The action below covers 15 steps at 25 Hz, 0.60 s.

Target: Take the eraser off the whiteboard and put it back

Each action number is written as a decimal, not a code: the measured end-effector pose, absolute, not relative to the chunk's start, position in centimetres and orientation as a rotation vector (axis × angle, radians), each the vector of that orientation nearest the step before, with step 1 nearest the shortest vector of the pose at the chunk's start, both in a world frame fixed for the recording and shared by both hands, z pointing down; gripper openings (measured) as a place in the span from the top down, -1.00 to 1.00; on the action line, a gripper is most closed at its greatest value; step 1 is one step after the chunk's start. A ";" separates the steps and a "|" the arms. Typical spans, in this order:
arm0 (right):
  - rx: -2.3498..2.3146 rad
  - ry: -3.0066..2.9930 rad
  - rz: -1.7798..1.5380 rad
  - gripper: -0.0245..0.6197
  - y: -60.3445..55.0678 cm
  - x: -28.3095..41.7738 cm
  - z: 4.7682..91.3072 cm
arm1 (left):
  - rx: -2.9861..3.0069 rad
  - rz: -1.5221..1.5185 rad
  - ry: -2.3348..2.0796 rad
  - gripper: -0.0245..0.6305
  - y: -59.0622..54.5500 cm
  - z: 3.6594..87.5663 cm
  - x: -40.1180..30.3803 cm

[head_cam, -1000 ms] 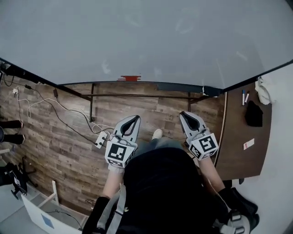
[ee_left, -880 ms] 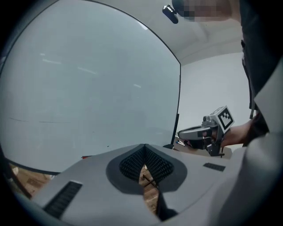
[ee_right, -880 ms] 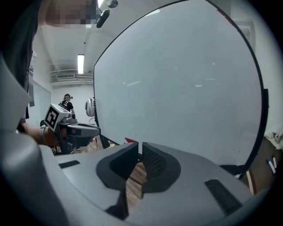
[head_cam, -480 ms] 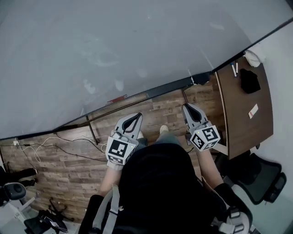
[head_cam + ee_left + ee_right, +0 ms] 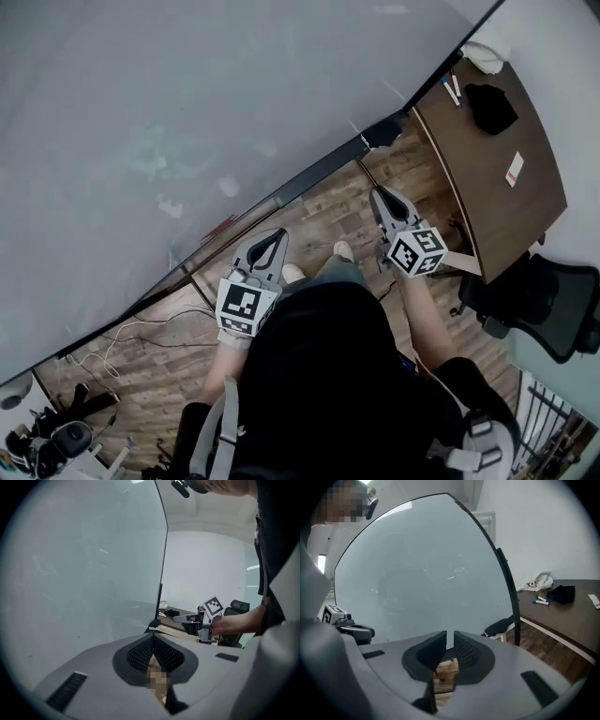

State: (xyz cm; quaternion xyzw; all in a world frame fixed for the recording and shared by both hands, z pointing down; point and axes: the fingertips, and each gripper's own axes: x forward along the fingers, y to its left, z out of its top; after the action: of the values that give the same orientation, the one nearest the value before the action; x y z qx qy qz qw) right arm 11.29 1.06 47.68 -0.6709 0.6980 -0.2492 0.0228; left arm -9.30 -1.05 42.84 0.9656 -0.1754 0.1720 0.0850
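Head view: the reach has not begun. The left tongs (image 5: 273,246) and right tongs (image 5: 384,202) hang at mid-frame below the whiteboard (image 5: 187,112). A dark block, probably the eraser (image 5: 382,131), sits at the board's corner, upper right, and must be approached next.
Left gripper view: tips pinched together, empty.
Right gripper view: barely a slit, empty.
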 end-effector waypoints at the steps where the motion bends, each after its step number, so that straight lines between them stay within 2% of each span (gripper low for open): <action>1: -2.079 2.144 -0.783 0.80 0.9 12.0 48.1 | 2.886 0.527 -0.510 0.91 -1.1 42.9 -8.7; 7: -2.062 2.039 -0.887 0.78 0.3 15.2 51.4 | 2.889 0.600 -0.493 0.91 -1.7 42.9 -6.2; 15: -1.986 1.986 -1.012 0.51 -1.4 18.6 55.7 | 2.867 0.676 -0.580 0.91 -0.6 43.2 -4.3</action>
State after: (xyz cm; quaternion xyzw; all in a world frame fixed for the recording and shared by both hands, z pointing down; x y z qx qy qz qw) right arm 18.61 -1.37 55.70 -0.6631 0.6633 -0.3380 0.0779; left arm -4.31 -0.61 43.18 0.9526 -0.1928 0.2247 0.0694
